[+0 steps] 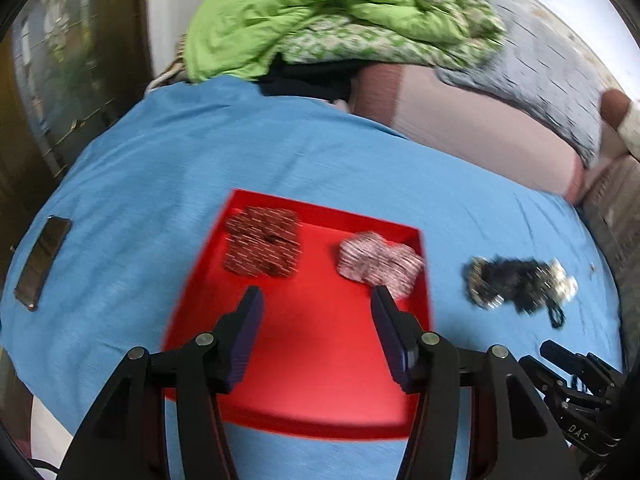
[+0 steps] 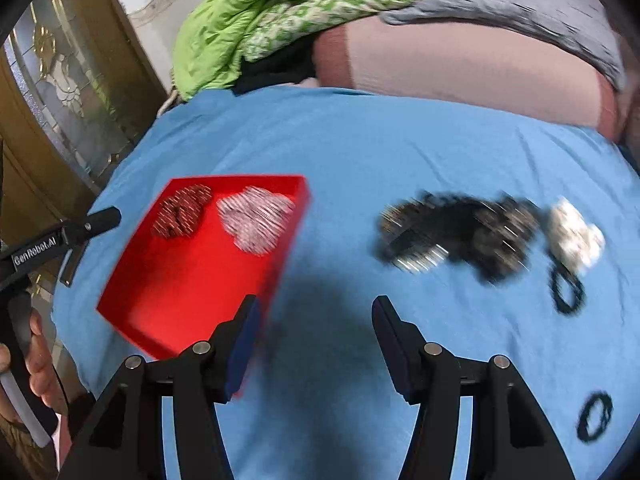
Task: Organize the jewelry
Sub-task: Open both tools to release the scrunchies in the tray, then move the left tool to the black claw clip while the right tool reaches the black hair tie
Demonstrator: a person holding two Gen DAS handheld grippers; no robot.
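A shallow red plastic tray is lying on a blue bedsheet. Two clusters are resting in the tray's far half: a dark red beaded jewelry pile at about eleven o'clock and a pale pink-and-white beaded pile at about one o'clock, against the right wall. Outside the tray, well apart at three o'clock, a tangled black and silver heap of jewelry is sitting on the sheet, with a small white ornament just beside it and two black loops nearer the camera (motion blur is hiding finer detail).

The heap is looking light, limp and prone to snagging, so I judge a pinch at its thick middle would be safer than pulling a loose strand, which could drag the rest.

The left gripper is hovering over the tray's centre, fingers spread wide and holding nothing. The right gripper is hanging over bare sheet between tray and heap, likewise wide apart and carrying nothing, pointing forward and slightly downward.
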